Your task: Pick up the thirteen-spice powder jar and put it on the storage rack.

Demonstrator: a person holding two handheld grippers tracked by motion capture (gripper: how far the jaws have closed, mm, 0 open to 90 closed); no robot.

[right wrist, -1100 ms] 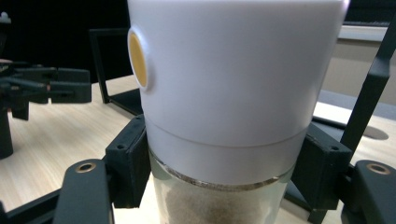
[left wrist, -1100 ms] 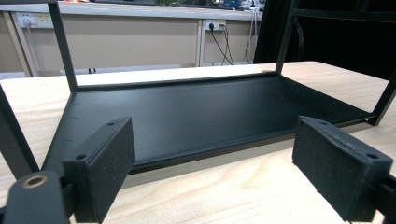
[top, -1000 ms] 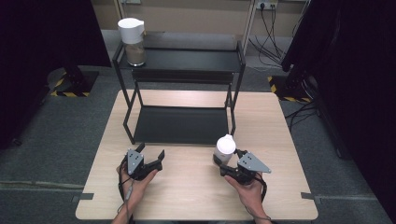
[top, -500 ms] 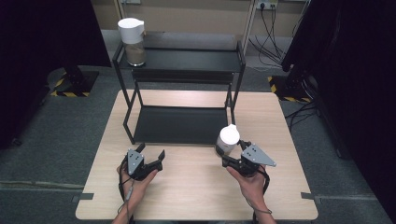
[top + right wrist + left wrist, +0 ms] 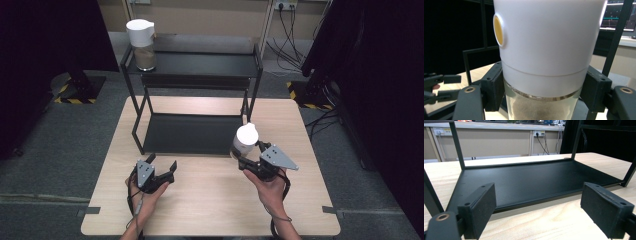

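Observation:
My right gripper (image 5: 245,156) is shut on a clear jar (image 5: 244,140) with a tall white lid and brownish powder inside, held just above the table by the black rack's (image 5: 192,133) front right corner. In the right gripper view the jar (image 5: 546,50) stands upright between the pads (image 5: 492,86), a yellow dot on its lid. An identical jar (image 5: 140,43) stands on the rack's top shelf at the back left. My left gripper (image 5: 163,168) is open low over the table, before the rack's front left. Through the left gripper view its jaws frame the bare lower shelf (image 5: 534,178).
The two-tier black metal rack stands on the far half of the wooden table (image 5: 210,205). Grey floor surrounds the table, with cables (image 5: 292,30) and wall sockets behind it and black stands with striped bases (image 5: 75,92) on both sides.
My right gripper has lifted the jar and carried it up and away, toward the rack's front right post. The left gripper has stayed in place.

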